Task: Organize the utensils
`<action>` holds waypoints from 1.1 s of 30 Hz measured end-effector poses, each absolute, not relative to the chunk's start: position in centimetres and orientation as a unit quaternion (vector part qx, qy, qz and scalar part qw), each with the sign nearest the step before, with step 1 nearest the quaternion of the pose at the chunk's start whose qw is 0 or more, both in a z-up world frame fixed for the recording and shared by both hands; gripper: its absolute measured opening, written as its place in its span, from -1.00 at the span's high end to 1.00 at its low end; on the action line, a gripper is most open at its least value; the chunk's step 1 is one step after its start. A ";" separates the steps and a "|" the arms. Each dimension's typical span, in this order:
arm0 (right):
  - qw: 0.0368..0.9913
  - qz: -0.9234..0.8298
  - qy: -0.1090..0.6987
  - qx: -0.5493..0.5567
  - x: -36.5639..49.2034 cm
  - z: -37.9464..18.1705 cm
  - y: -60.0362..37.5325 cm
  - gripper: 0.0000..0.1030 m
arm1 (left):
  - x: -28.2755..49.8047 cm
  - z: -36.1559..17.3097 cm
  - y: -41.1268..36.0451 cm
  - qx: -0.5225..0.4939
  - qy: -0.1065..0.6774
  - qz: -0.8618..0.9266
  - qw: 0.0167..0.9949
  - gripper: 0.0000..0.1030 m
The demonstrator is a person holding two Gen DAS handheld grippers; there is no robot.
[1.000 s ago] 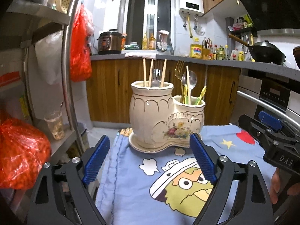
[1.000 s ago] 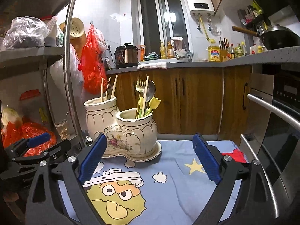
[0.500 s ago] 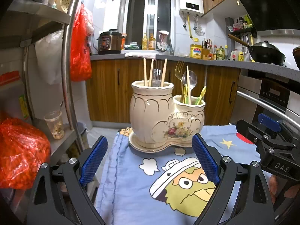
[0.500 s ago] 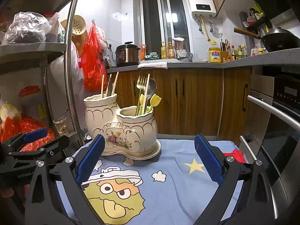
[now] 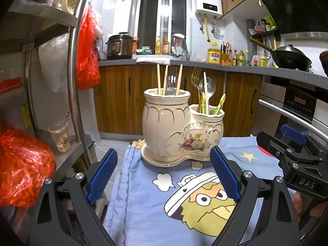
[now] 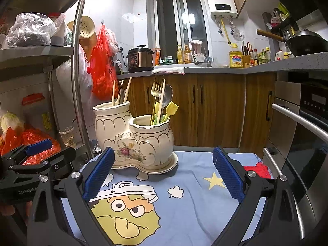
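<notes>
A cream ceramic double utensil holder (image 5: pixel 180 131) stands on a blue cartoon cloth (image 5: pixel 164 205); it also shows in the right wrist view (image 6: pixel 135 141). Its taller pot holds wooden chopsticks (image 5: pixel 178 80) and a fork. Its shorter pot holds a gold fork (image 5: pixel 196 78), a spoon (image 5: pixel 207 85) and yellow-green utensils (image 6: pixel 171 110). My left gripper (image 5: pixel 163 174) is open and empty, in front of the holder. My right gripper (image 6: pixel 163 174) is open and empty, also in front of it, and shows at the right of the left wrist view (image 5: pixel 291 153).
A metal shelf rack (image 5: pixel 71 71) with red bags (image 5: pixel 22 164) and a plastic cup (image 5: pixel 59 135) stands at the left. An oven (image 6: pixel 303 123) with a handle bar is at the right. Wooden cabinets (image 6: pixel 205 106) and a cluttered counter lie behind.
Both grippers have drawn back slightly and risen a little; the holder sits a touch higher in view. Both stay open and empty.
</notes>
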State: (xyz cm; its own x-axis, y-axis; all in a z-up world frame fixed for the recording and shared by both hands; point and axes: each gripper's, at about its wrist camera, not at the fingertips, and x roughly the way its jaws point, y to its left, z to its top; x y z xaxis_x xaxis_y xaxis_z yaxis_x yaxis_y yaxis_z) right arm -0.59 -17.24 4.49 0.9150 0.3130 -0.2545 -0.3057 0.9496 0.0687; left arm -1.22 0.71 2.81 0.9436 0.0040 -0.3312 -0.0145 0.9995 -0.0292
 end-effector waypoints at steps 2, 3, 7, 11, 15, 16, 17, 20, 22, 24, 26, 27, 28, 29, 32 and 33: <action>0.978 0.159 0.133 0.014 -0.6 4.5 -17.2 -0.85 | -1.2 2.8 0.7 -0.016 0.168 0.004 0.986 -0.77; 0.978 0.158 0.133 0.014 -0.6 4.5 -17.3 -0.85 | -1.3 2.8 0.8 -0.016 0.169 0.003 0.986 -0.77; 0.978 0.158 0.134 0.016 -0.5 4.5 -17.3 -0.85 | -1.3 2.8 0.7 -0.016 0.168 0.004 0.986 -0.77; 0.978 0.159 0.134 0.016 -0.5 4.5 -17.2 -0.85 | -1.4 2.9 0.8 -0.016 0.166 0.007 0.986 -0.77; 0.978 0.159 0.134 0.016 -0.5 4.5 -17.2 -0.85 | -1.5 2.9 0.8 -0.014 0.165 0.008 0.986 -0.78; 0.978 0.160 0.134 0.016 -0.5 4.5 -17.2 -0.85 | -1.5 2.9 0.8 -0.012 0.166 0.009 0.986 -0.78; 0.978 0.160 0.134 0.016 -0.5 4.4 -17.2 -0.85 | -1.6 2.9 0.7 -0.009 0.165 0.010 0.986 -0.78; 0.978 0.161 0.135 0.017 -0.6 4.4 -17.2 -0.85 | -1.6 3.0 0.7 -0.005 0.162 0.011 0.987 -0.78; 0.978 0.161 0.135 0.017 -0.6 4.4 -17.2 -0.85 | -1.7 3.0 0.7 -0.004 0.160 0.011 0.987 -0.78; 0.978 0.161 0.135 0.016 -0.5 4.3 -17.3 -0.85 | -1.7 3.0 0.6 -0.003 0.161 0.012 0.987 -0.78; 0.978 0.161 0.135 0.016 -0.6 4.3 -17.2 -0.85 | -1.6 3.0 0.6 -0.002 0.163 0.012 0.987 -0.79; 0.978 0.161 0.135 0.016 -0.6 4.4 -17.2 -0.85 | -1.5 3.0 0.5 -0.002 0.163 0.012 0.987 -0.79; 0.978 0.161 0.135 0.016 -0.6 4.4 -17.3 -0.85 | -1.5 3.0 0.5 -0.001 0.163 0.012 0.987 -0.79; 0.978 0.161 0.135 0.016 -0.6 4.3 -17.2 -0.85 | -1.5 3.0 0.5 0.001 0.163 0.014 0.987 -0.79; 0.978 0.161 0.135 0.016 -0.6 4.4 -17.2 -0.85 | -1.5 3.0 0.5 0.003 0.160 0.015 0.987 -0.79; 0.978 0.161 0.135 0.016 -0.6 4.4 -17.2 -0.85 | -1.5 3.0 0.5 0.004 0.159 0.015 0.987 -0.79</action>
